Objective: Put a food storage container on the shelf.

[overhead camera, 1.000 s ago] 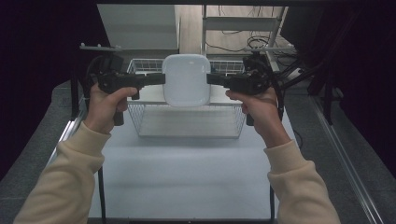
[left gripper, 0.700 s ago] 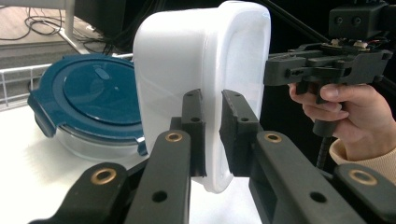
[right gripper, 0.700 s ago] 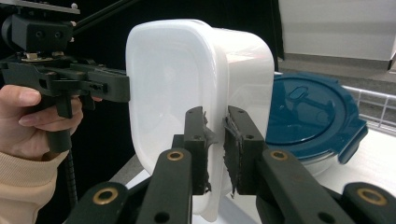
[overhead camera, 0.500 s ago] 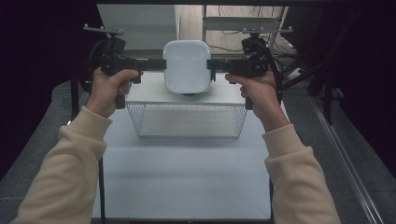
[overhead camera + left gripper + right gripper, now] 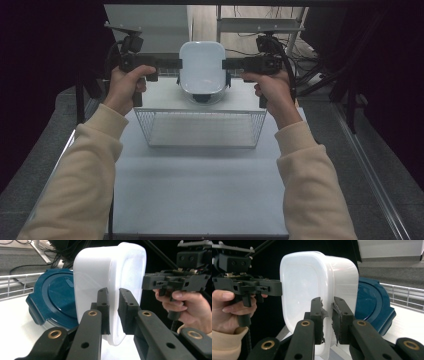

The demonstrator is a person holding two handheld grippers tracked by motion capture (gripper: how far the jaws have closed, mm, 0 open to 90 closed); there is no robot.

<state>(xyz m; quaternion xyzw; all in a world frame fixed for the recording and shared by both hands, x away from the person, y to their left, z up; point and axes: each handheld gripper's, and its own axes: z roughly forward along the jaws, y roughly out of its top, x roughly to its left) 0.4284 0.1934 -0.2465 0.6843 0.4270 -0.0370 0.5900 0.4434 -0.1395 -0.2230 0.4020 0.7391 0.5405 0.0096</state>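
A white plastic container (image 5: 202, 67) hangs in the air on its side, past the far side of the wire basket (image 5: 200, 111). My left gripper (image 5: 177, 64) is shut on its left edge, my right gripper (image 5: 226, 64) on its right edge. In the left gripper view the jaws of the left gripper (image 5: 113, 293) pinch the container's wall (image 5: 110, 277), with the right gripper (image 5: 150, 282) beyond. In the right gripper view the right gripper (image 5: 327, 302) clamps the container's opposite wall (image 5: 312, 280), and the left gripper (image 5: 274, 288) shows behind. A blue lid (image 5: 53, 297) (image 5: 370, 302) lies on the table just under the container.
The wire basket stands in the middle of the white table (image 5: 200, 190). A grey shelf (image 5: 260, 24) and cables lie beyond the table's far edge. Dark floor flanks the table on both sides.
Both hands have carried the white container away from the person, from above the basket's far edge to beyond it. Both grips look the same.
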